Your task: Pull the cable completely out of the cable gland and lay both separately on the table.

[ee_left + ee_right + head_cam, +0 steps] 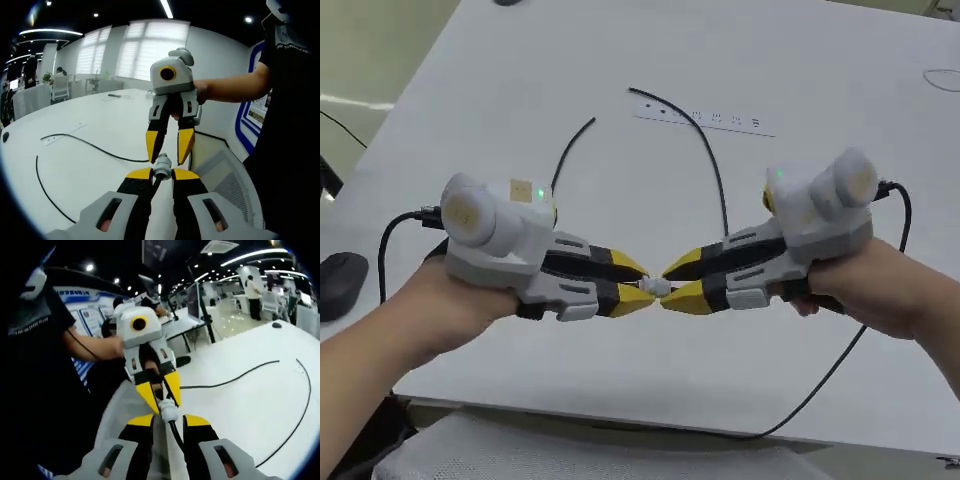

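Holding, closest to the headset, the left gripper (640, 286) in the left hand (450, 300) and the right gripper (668, 285) in the right hand (865, 285), tip to tip above the table (520, 80). Keeping the cable gland (655, 288), a small pale piece, between the two sets of yellow tips. Trailing the black cable (712, 160) from the gland's right-gripper side, away over the table beyond the gland. Leaving a short cable (570, 150) lying apart, beyond and to the left of the gland.

Looking along the left gripper (162, 175): clamping the gland (161, 165) with jaws drawn in almost fully, pressed to both its sides. Facing the right gripper (170, 155), pointed at the gland's far end, jaws standing part open with one tip on each side of that end.

Looking along the right gripper (169, 421): straddling the cable (175, 432) with jaws spread, a gap showing on either side of it, nothing clasped. Meeting the gland (168, 411) just past these tips, with the left gripper (162, 399) closed on the gland's far half. Running the cable out of the gland's near end and back between the spread jaws.
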Tool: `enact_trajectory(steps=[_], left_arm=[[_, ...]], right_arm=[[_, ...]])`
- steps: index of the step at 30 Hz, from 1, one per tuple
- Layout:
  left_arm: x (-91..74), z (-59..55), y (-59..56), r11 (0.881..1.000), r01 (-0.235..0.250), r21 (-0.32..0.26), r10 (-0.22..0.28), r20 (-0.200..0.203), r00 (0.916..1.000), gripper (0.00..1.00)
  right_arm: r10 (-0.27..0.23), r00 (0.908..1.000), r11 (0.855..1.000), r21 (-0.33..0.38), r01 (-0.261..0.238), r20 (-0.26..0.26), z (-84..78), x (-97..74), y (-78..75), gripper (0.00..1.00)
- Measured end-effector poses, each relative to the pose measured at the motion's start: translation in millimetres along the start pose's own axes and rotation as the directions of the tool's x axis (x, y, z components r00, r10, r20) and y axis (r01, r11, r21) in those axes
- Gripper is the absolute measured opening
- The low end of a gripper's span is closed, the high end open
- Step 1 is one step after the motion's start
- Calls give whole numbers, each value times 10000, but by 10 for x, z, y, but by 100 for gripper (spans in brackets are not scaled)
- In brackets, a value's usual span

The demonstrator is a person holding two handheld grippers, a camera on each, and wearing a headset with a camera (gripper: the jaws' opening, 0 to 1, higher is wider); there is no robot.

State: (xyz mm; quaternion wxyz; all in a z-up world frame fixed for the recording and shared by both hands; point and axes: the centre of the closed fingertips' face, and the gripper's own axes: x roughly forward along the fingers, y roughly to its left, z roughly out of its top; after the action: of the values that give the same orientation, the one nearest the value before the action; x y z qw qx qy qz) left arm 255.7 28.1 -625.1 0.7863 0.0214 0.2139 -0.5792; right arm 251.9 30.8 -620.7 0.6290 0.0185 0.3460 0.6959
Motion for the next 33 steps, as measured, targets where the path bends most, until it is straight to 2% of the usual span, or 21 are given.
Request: enact_trajectory(steps=[1,2,4,6,7,8,10,11,12,14,16,17,19,21,23,26,28,30,33], left_arm=[[0,9,1,10000,-33,59,33,14,10000,14],[0,14,2,10000,-57,59,57,23,10000,14],[6,25,-9,10000,-39,-57,40,64,10000,14],[15,37,-15,9999,-79,75,79,78,9999,14],[20,37,-18,9999,-113,120,112,47,9999,14],[24,39,-22,9998,-123,172,123,21,9999,14],[32,46,-29,9995,-163,263,164,-33,9999,14],[33,53,-28,9990,-223,391,226,-66,9997,14],[37,62,-41,9986,-209,476,212,-65,9998,14],[44,62,-37,9975,-268,655,274,-87,9996,14],[54,59,-41,9965,-257,793,266,-114,9996,14],[59,58,-41,9967,-249,769,260,-128,9996,14],[71,59,-44,9960,-263,859,278,-168,9995,14],[83,62,-48,9958,-254,882,273,-203,9994,14],[92,69,-50,9958,-246,882,266,-209,9994,14],[107,46,-45,9957,-244,891,278,-366,9989,14],[110,46,-52,9959,-218,877,253,-387,9989,14],[113,47,-65,9956,-191,920,232,-431,9988,14],[120,45,-73,9963,-185,836,224,-466,9987,14]], right_arm=[[135,9998,9990,426,-141,146,9,-18,-15,18],[228,9984,9969,739,-266,520,52,-36,-46,17],[559,9947,9889,1327,-671,864,76,-63,-60,16],[833,9910,9815,1636,-998,1049,80,-76,-65,12],[1186,9868,9682,2078,-1397,1104,72,-81,-33,11],[1387,9842,9615,2229,-1605,1103,60,-82,-20,11],[1518,9830,9516,2535,-1735,1032,23,-72,-41,12],[1723,9798,9384,2853,-1947,1019,3,-70,-25,13],[1831,9778,9316,2995,-2057,1021,-7,-71,-19,13],[1856,9768,9299,3022,-2096,1065,-17,-72,-56,12],[2253,9658,8974,3587,-2570,1283,-3,-83,-5,13],[2295,9653,8929,3679,-2597,1243,-17,-77,-17,13],[2354,9652,9001,3491,-2607,1140,-31,-73,-4,12],[2608,9594,8850,3706,-2820,1073,-47,-66,27,12],[2604,9616,8943,3536,-2743,873,-70,-54,24,12],[2828,9556,8883,3532,-2936,830,-59,-59,58,9],[2824,9567,8897,3534,-2890,713,-68,-55,61,9],[2844,9569,8958,3393,-2869,582,-72,-64,82,9],[2743,9613,9156,2984,-2695,266,-86,-72,96,8]])
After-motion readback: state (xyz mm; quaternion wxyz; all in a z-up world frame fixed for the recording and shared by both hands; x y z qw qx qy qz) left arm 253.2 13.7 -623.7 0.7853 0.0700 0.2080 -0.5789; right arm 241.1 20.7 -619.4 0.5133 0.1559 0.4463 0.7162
